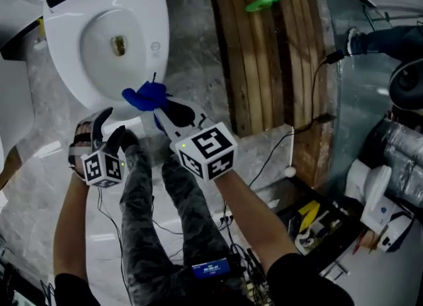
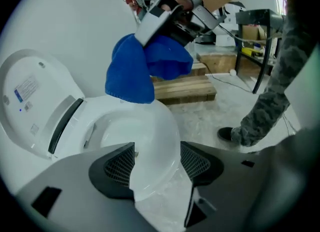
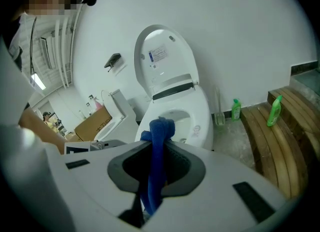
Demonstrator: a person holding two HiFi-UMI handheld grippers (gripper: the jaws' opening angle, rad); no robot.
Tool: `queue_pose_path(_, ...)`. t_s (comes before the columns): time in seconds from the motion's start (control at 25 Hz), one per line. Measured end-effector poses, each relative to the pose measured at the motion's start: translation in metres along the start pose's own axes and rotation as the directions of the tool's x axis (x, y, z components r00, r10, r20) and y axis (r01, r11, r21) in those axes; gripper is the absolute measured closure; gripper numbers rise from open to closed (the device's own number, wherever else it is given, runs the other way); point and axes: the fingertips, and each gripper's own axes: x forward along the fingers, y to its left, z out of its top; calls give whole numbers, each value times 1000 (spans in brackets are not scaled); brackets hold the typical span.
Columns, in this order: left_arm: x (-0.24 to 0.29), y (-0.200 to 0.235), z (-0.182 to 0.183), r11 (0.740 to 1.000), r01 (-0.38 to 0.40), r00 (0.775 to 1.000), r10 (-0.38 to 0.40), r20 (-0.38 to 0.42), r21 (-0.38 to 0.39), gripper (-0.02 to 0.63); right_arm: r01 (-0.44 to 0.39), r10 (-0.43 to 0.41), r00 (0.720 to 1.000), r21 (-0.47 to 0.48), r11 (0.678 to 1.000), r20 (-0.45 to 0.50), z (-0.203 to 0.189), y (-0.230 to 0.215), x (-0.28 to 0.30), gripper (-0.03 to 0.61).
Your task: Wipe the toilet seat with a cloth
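The white toilet has its lid raised, and its seat lies at the upper left of the head view. My right gripper is shut on a blue cloth, which hangs bunched just off the seat's front rim. In the right gripper view the cloth runs up between the closed jaws, with the seat beyond. My left gripper is open with nothing in it, low in front of the bowl. In its own view, the left gripper frames the seat's front edge, and the cloth hangs above.
A wooden slatted platform lies right of the toilet with green bottles on it. Cables trail over the marble floor. Tools and equipment crowd the lower right. The person's camouflage-trousered legs stand below the grippers.
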Motion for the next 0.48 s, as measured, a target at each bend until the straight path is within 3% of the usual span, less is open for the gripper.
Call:
queue_pose_path(0.12,24,-5,-2,998,-25,998,28,-57,58,345,-15,15,1000,-22,1000,-10,-13,-12,1,531)
queue_pose_path(0.48,49,-12,2,994,-44,990,57,-131,98,342,-69,67,997,-64,996,-33,-36,-25,-1,531)
